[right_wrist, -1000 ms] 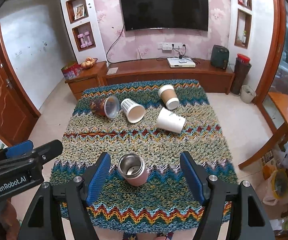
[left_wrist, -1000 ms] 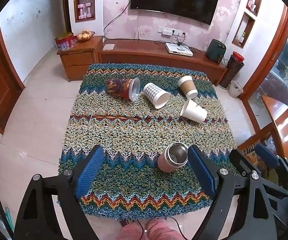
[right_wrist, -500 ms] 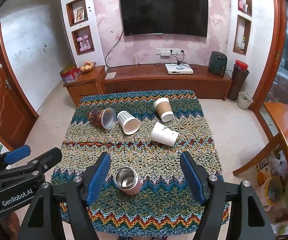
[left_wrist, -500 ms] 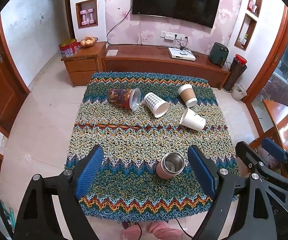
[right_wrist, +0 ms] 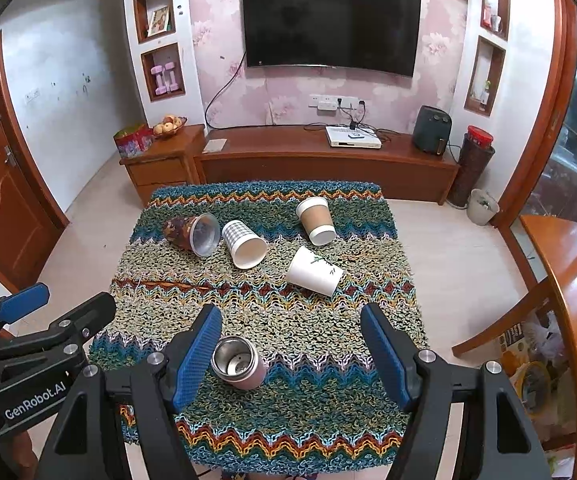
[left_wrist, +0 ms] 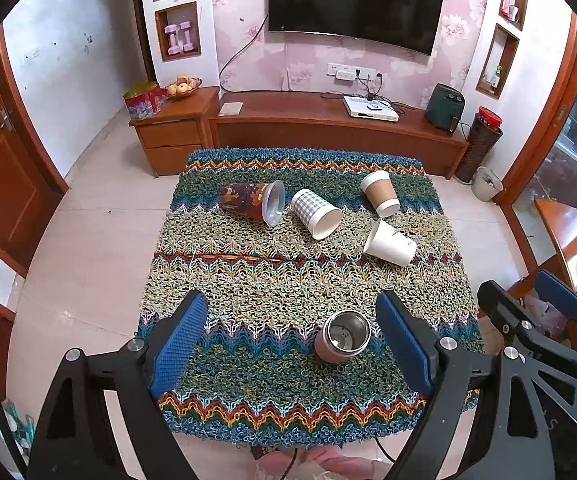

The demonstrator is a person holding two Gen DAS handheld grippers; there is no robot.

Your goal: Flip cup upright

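the steel cup (right_wrist: 237, 363) lies on its side low in the frame on the woven cloth (right_wrist: 312, 320), mouth toward the cameras, touching the right gripper (right_wrist: 291, 356)'s left finger; both it and the left gripper (left_wrist: 292, 344) are spread and empty.

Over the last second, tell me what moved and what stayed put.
Both grippers, left and right, pulled up and back from the table: it looks smaller in both views and more of the room shows. Nothing was gripped or released; both stay open. All five cups lie tipped as before, the steel cup nearest.
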